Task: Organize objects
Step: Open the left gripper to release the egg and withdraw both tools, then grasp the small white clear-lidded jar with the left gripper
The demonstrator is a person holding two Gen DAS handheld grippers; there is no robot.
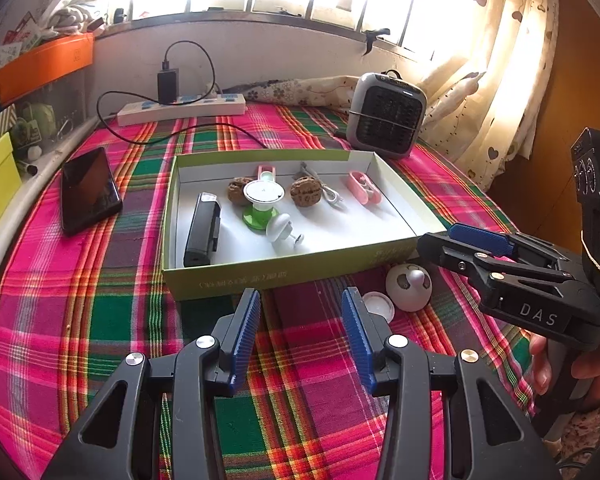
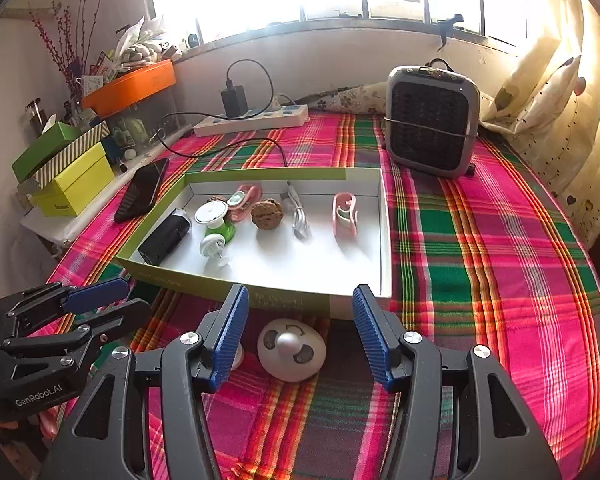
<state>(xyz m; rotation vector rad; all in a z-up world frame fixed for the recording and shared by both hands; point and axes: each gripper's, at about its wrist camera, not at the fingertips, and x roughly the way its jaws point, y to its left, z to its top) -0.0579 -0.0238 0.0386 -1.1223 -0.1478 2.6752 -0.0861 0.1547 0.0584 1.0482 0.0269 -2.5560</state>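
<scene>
My right gripper (image 2: pixel 298 334) hangs nearest, jaws spread and holding nothing, and the white egg-shaped toy (image 2: pixel 291 355) lies on the plaid cloth (image 2: pixel 480 280) right between its blue pads (image 2: pixel 374 336) without either one touching it. Just left of the toy a small white cap (image 1: pixel 377 305) lies flat, half hidden behind my left pad in the right wrist view. My left gripper (image 1: pixel 301 334) is also released and empty, above bare cloth a little left of the cap.

Beyond both stands the green-sided shallow box (image 2: pixel 288 300), its near wall just behind the toy. Inside it lie a black case (image 1: pixel 202 230), a white-and-green suction holder (image 1: pixel 261 200), a white knob (image 1: pixel 281 229), two walnuts (image 1: pixel 305 191), a coiled white cable (image 1: pixel 332 196) and a pink clip (image 1: pixel 365 188). Left of the box a dark phone (image 1: pixel 89 190) leans up; farther back sit a power strip (image 1: pixel 182 109) and a small grey heater (image 1: pixel 386 114).

I judge the toy is the next piece bound for the box. Its rounded shell is the risk: if I close off-centre it may squirt forward against the box wall or roll away. The cap sits so close that my left pad could drag it along. Lifting too low, I could knock the box rim and shift everything inside.
</scene>
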